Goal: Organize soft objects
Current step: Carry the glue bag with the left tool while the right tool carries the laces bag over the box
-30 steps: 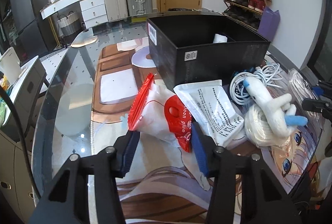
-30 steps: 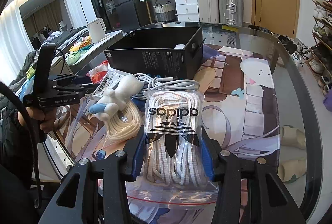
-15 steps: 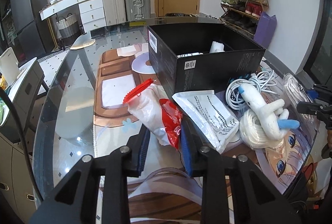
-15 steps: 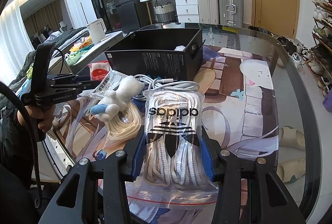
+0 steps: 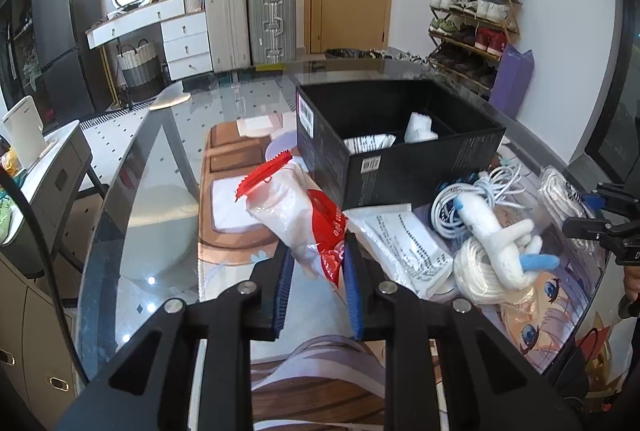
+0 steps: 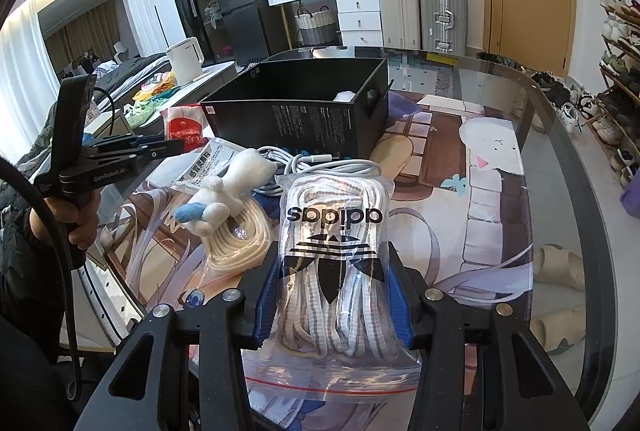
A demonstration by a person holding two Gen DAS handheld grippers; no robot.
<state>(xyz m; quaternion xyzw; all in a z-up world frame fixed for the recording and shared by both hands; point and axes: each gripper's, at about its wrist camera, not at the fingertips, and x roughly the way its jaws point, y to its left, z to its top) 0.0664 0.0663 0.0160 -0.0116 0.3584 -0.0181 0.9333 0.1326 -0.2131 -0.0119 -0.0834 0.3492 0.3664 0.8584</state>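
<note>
The left tongs (image 5: 318,285) pinch the lower end of the red-and-white pouch (image 5: 298,217), which is raised off the tabletop (image 5: 160,199) in front of the black box (image 5: 394,147). The right tongs (image 6: 334,295) are closed around the bagged laces (image 6: 334,251). To do the step well, the pouch should travel high enough to clear the box's near wall, then be released once over the open interior, not on the rim.

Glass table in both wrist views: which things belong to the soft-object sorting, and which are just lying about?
Part of the job:
red-and-white pouch, in left gripper
Adidas bag of laces, between right gripper jaws
white plush toy
cream rope coil
black box

Lying about:
white cable
printed packet
kettle
</note>
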